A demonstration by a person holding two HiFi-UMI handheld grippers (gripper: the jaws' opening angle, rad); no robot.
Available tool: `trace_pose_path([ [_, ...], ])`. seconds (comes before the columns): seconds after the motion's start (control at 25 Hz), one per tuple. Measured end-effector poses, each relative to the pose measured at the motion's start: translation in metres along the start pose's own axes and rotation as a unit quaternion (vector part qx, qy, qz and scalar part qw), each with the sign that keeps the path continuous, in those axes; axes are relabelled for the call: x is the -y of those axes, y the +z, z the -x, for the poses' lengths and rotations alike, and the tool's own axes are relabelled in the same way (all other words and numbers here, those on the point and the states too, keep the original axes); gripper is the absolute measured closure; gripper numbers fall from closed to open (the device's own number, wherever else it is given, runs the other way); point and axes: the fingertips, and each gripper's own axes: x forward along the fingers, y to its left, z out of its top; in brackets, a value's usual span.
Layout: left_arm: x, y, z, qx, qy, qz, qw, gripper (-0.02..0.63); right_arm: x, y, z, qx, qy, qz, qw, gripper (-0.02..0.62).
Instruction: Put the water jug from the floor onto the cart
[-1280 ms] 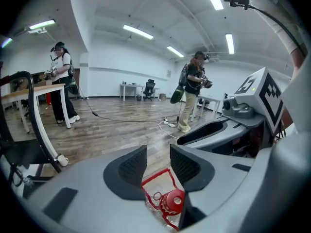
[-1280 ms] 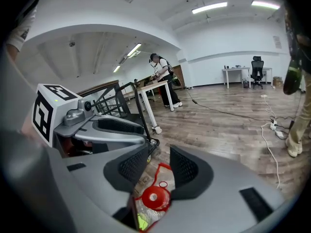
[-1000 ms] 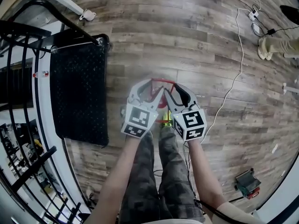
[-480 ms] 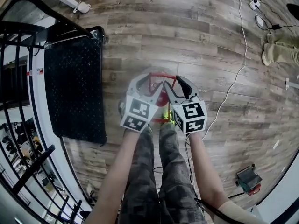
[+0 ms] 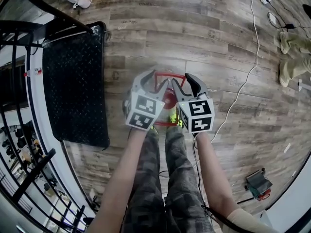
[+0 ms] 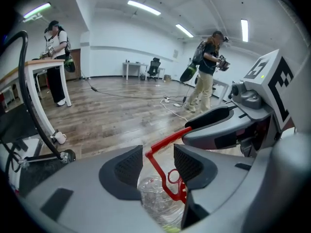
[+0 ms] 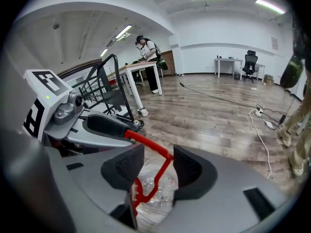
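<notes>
Head view, left to right: the cart sits at left on the plank floor; the left gripper, jaws wide apart and just opening further, brackets the red handle untouched; the water jug stands on the floor, just right of the cart; the right gripper, jaws likewise spread and just opening, brackets the same handle, gripping nothing; a white cable trails at right.

clear water jug, red handle, black cart
</notes>
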Motion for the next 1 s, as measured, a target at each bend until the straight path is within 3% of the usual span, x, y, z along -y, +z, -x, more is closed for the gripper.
trace_pose_path([
  [0.24,-0.006,-0.011,-0.010,-0.006,-0.003,0.011,0.9999,0.431,0.009,-0.016,-0.010,-0.017,-0.002,-0.025,1.000,0.428],
  [0.72,-0.009,-0.019,-0.034,-0.011,-0.016,0.023,0.9995,0.433,0.008,-0.023,-0.031,-0.023,0.011,-0.030,0.999,0.430],
  [0.92,-0.005,-0.015,-0.035,0.003,-0.019,0.031,0.9993,0.437,0.006,-0.017,-0.033,-0.015,0.013,-0.031,0.999,0.494],
  [1.0,-0.005,-0.012,-0.033,0.010,-0.018,0.034,0.9992,0.471,0.004,-0.016,-0.031,-0.014,0.016,-0.035,0.999,0.495],
])
